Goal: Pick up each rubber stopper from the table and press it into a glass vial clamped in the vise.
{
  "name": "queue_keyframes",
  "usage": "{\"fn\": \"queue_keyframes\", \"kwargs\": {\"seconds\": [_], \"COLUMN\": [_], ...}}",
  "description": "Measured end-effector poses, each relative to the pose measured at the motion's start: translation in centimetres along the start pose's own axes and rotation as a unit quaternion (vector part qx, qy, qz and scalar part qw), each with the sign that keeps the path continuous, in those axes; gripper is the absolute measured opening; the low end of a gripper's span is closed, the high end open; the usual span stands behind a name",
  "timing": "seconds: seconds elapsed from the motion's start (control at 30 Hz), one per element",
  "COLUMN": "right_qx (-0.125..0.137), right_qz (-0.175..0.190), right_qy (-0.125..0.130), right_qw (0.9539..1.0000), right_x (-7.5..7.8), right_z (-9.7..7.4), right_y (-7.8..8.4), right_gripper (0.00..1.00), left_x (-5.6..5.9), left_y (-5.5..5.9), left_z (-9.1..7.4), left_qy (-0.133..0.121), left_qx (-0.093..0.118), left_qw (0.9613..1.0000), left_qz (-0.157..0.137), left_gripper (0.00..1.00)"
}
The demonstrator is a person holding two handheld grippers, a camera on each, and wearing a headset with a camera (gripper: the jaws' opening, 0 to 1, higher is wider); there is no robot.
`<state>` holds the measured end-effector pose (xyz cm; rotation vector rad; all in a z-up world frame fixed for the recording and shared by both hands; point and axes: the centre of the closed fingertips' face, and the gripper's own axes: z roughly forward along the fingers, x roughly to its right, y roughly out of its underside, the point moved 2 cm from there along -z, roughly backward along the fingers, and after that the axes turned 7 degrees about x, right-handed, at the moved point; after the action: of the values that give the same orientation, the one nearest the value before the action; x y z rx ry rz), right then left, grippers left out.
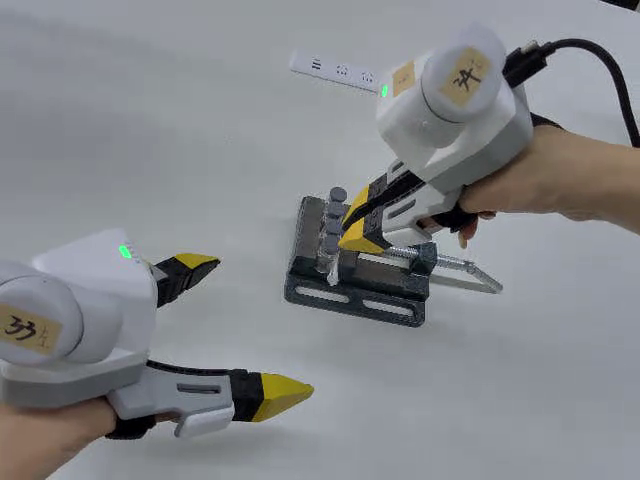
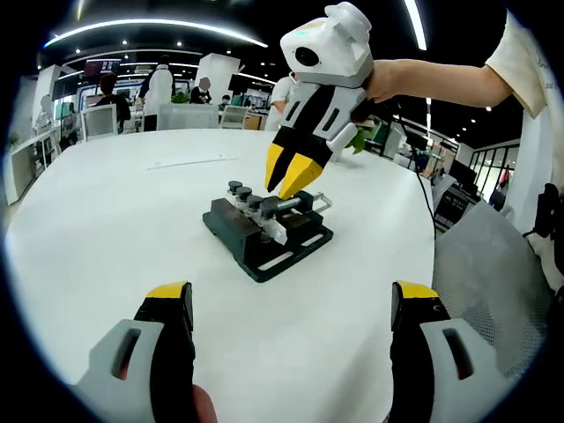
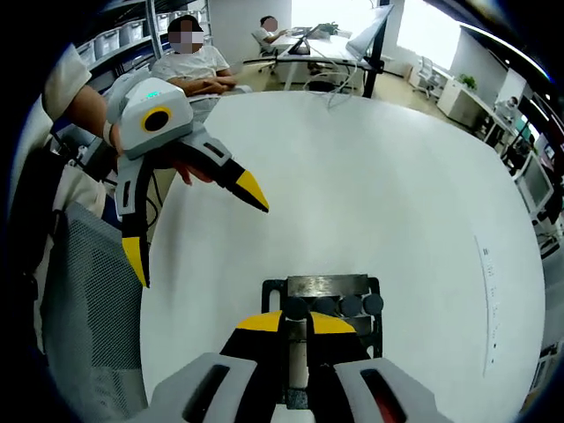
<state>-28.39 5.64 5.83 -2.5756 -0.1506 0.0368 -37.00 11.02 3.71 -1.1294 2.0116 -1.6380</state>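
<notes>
A black vise (image 1: 355,290) on the white table clamps a row of glass vials (image 1: 330,235) with dark rubber stoppers (image 3: 348,304) on top. My right gripper (image 1: 358,225) comes down on the row from the right. In the right gripper view its yellow tips (image 3: 295,323) sit close together on either side of the nearest vial's stopper (image 3: 293,308). That vial's clear body shows in the narrow gap. My left gripper (image 1: 250,330) hangs wide open at the near left with nothing between its jaws, well short of the vise (image 2: 264,242).
A white power strip (image 1: 340,72) lies at the far side of the table. The vise's screw handle (image 1: 465,268) sticks out to the right. A grey mesh chair (image 2: 493,264) stands at the table's edge. People sit in the background.
</notes>
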Motion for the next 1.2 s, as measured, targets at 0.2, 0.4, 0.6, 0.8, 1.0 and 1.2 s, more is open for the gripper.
{"fn": "queue_keyframes", "kwargs": {"seconds": [0.2,0.4,0.6,0.8,1.0,1.2], "right_qx": [-0.008,-0.012,-0.018,-0.037,-0.061,-0.062], "right_qz": [-0.001,-0.004,-0.008,-0.028,-0.062,-0.07], "right_qy": [-0.01,-0.01,-0.013,-0.023,-0.026,-0.024], "right_qw": [0.9999,0.9999,0.9997,0.9987,0.9959,0.9954], "right_x": [-0.06,0.16,0.23,0.1,-0.08,0.07], "right_z": [0.62,0.83,0.77,0.86,0.81,0.81], "right_y": [0.04,0.15,0.24,0.14,0.16,0.19], "right_gripper": [0.02,0.02,0.01,0.01,0.01,0.01], "left_x": [-0.31,-0.4,-0.34,-0.37,-0.08,0.12], "left_y": [0.29,0.58,0.61,0.74,0.78,0.7], "left_z": [-0.16,-0.24,-0.2,-0.13,0.18,0.33], "left_qy": [-0.005,-0.007,-0.008,-0.007,-0.005,-0.004], "left_qx": [0.0,0.0,0.0,0.001,0.001,0.004], "left_qw": [1.0,0.9999,0.9999,0.9999,0.9999,0.9998], "left_qz": [-0.005,-0.008,-0.011,-0.013,-0.015,-0.02], "left_gripper": [0.92,0.92,0.92,0.92,0.92,0.92]}}
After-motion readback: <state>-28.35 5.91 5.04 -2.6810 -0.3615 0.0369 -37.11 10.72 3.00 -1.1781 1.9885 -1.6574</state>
